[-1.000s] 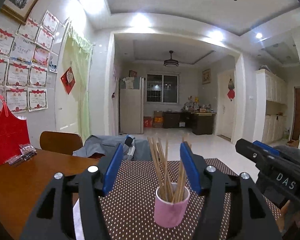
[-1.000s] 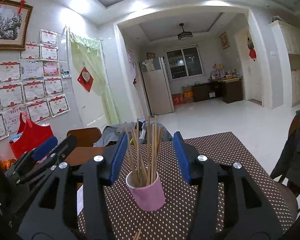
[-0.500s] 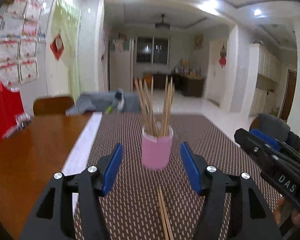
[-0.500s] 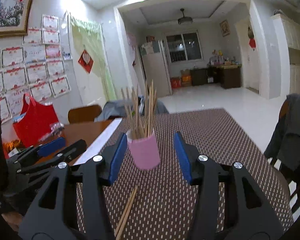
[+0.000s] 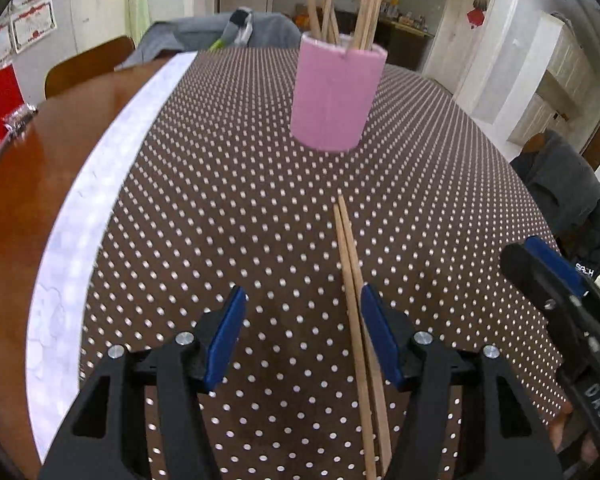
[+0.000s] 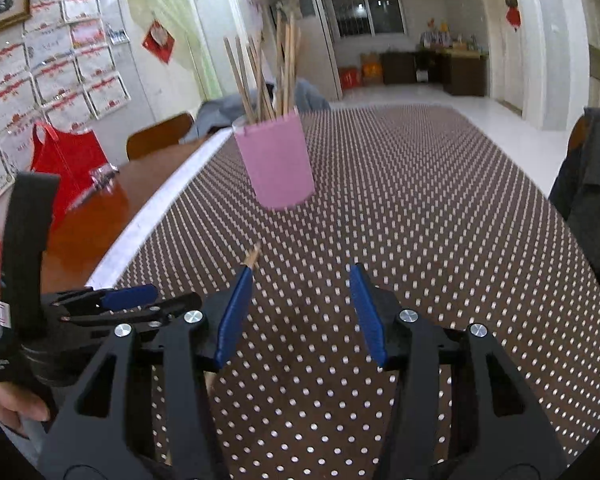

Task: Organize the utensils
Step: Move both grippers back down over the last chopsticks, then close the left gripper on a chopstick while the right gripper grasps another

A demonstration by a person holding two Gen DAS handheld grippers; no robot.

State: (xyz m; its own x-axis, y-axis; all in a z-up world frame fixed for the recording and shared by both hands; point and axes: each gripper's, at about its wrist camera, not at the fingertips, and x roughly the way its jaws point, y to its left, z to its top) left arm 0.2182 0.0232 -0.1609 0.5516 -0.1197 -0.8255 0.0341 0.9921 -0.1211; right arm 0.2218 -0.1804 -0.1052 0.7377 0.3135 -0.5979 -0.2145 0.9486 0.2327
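The step in hand looks like picking the loose pair of chopsticks [image 5: 354,300] off the dotted tablecloth [image 5: 220,200] and standing them in the pink cup [image 5: 336,96], which already holds a bundle of chopsticks [image 5: 364,0]. In the left wrist view the pair lies flat, running from about 12 o'clock down to 6 o'clock, with its far tips just short of the cup. The left gripper [image 5: 303,334] has its jaws wide and empty; the pair passes close along the inside of the right-hand finger rather than through the middle. To grip well, I judge the gripper should shift toward 3 o'clock so both sticks sit centred, then close across them together (one stick slipping out is the likely failure).

The right gripper [image 6: 300,312] also stands apart with nothing between its fingers, and only the tips of the pair [image 6: 253,258] show past its left finger at about 11 o'clock.

For room: the cloth is bare from 1 to 5 o'clock in the right wrist view. At 9 o'clock the cloth's pale edge strip [image 5: 84,216] gives way to bare wooden table [image 5: 16,184]. The two grippers sit near each other, so crossing paths is the risk.
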